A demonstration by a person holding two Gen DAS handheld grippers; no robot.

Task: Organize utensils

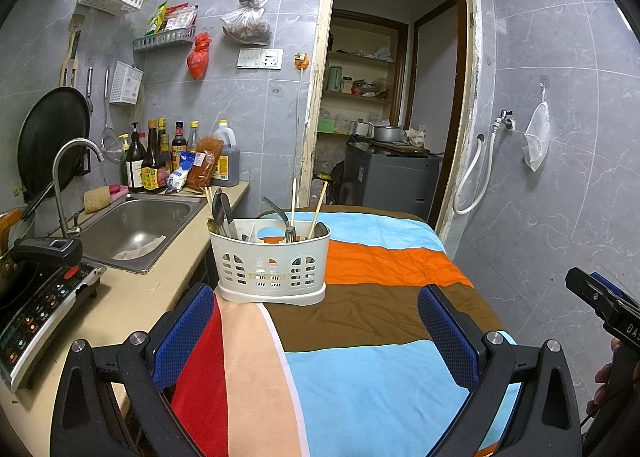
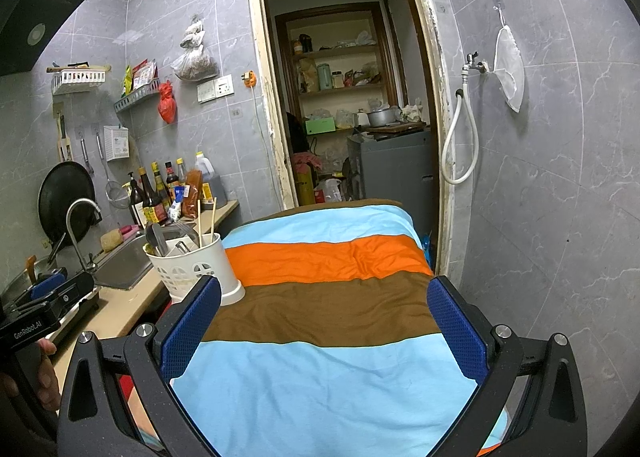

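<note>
A white slotted utensil caddy (image 1: pixel 271 269) stands on the striped cloth (image 1: pixel 360 337), near its left edge. Spoons (image 1: pixel 222 209), a fork (image 1: pixel 276 209) and wooden chopsticks (image 1: pixel 293 201) stick up from its compartments. My left gripper (image 1: pixel 316 321) is open just in front of the caddy, with only cloth between its blue pads (image 1: pixel 188 333). In the right wrist view the caddy (image 2: pixel 196 269) sits at the left, partly behind the left finger. My right gripper (image 2: pixel 324 325) is open over the cloth (image 2: pixel 332 297), to the right of the caddy, holding nothing.
A steel sink (image 1: pixel 136 229) with a tap (image 1: pixel 68 181), an induction cooker (image 1: pixel 36 309) and sauce bottles (image 1: pixel 154 161) line the counter on the left. An open doorway (image 1: pixel 384 97) is behind the table, and a tiled wall with a hose (image 1: pixel 474 177) is at right.
</note>
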